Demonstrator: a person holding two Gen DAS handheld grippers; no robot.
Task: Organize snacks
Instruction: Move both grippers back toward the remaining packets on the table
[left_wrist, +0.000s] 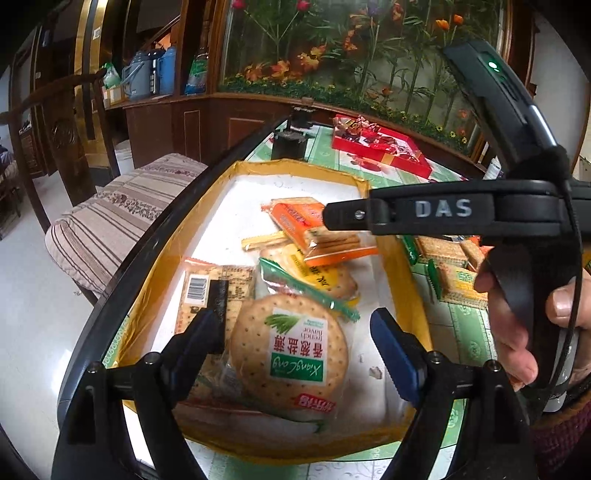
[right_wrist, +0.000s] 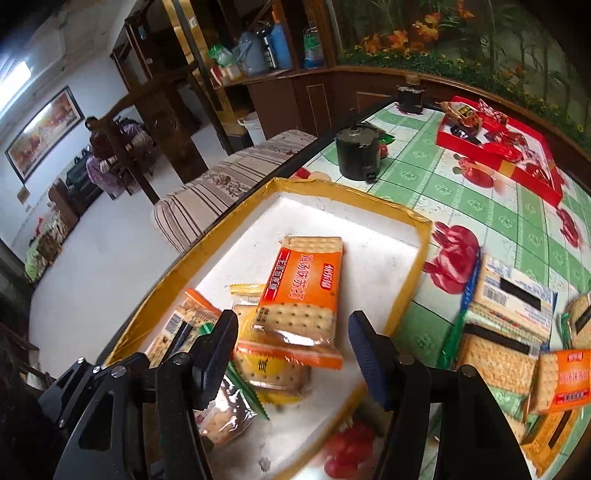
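A yellow-rimmed tray (left_wrist: 295, 164) with a white floor holds several cracker packs. My left gripper (left_wrist: 301, 341) is open low over its near end, and a round cracker pack (left_wrist: 291, 350) with a green label lies between the fingers, apart from both pads. My right gripper (right_wrist: 293, 354) is open too, straddling an orange square-cracker pack (right_wrist: 299, 306) that rests on top of the pile in the tray (right_wrist: 351, 192) without the pads pressing on it. In the left wrist view one of its fingers (left_wrist: 347, 216) reaches over that orange pack (left_wrist: 314, 229).
More cracker packs (right_wrist: 498, 354) lie loose on the green-patterned tablecloth right of the tray, also visible as packs (left_wrist: 458, 280). A red gift box (right_wrist: 498, 147) and a dark pot (right_wrist: 358, 155) stand farther back. A cushioned chair (left_wrist: 122, 218) sits beyond the table's left edge.
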